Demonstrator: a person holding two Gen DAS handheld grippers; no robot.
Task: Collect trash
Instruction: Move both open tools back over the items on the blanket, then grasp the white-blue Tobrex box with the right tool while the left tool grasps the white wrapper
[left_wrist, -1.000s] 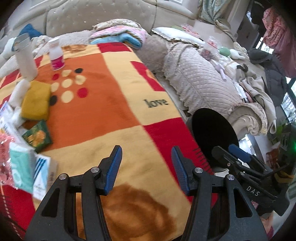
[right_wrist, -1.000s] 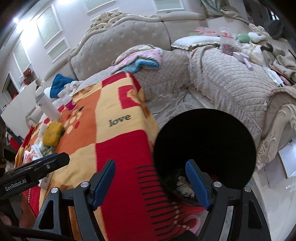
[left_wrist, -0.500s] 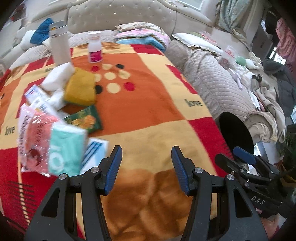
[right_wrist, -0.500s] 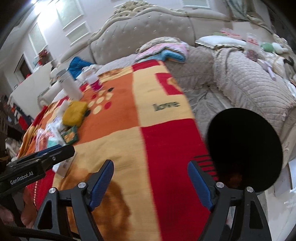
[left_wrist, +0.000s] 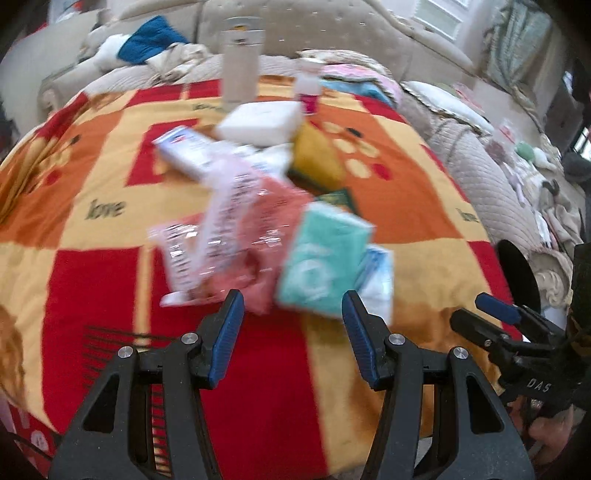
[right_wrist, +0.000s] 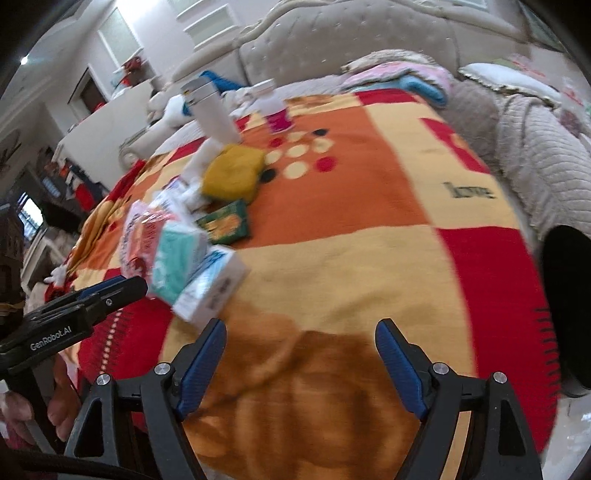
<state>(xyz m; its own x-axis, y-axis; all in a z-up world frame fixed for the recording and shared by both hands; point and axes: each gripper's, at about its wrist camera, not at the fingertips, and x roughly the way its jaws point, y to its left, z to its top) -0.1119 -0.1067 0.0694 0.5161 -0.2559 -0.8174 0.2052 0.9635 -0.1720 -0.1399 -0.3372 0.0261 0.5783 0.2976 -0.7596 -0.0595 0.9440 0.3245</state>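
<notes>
Orange-and-red "love" blanket (right_wrist: 369, 221) carries the whole job, and the trash is mostly still on it. I see a cluster of packaging left of centre: teal tissue pack (left_wrist: 325, 258), pink crinkly plastic wrapper (left_wrist: 236, 229), blue-and-white carton (right_wrist: 210, 291), green snack packet (right_wrist: 225, 221), yellow sponge-like block (right_wrist: 232, 173), white box (left_wrist: 258, 120). Behind them stand a tall white tumbler (right_wrist: 214, 110) and a small bottle with a pink label (right_wrist: 275, 107); I can't say whether those count as trash.

Black bin (right_wrist: 569, 302) sits off the blanket's right edge, well apart from the pile. From this angle its inside is just dark, so I can't tell what is in it.

Left gripper (left_wrist: 291, 325): jaws part open, nothing between them, aimed at the teal pack and pink wrapper just ahead. Right gripper (right_wrist: 301, 354): jaws wide and have just been opening, nothing between them, over bare blanket with the carton just beside its left finger.

My read: collection is early to mid stage. Nothing is in hand and at least five or six items are left. Next is a grab from the near edge of the pile, teal pack or carton first, then carry it across to the bin. Both views are motion-blurred, so I don't trust fine detail on the labels.
</notes>
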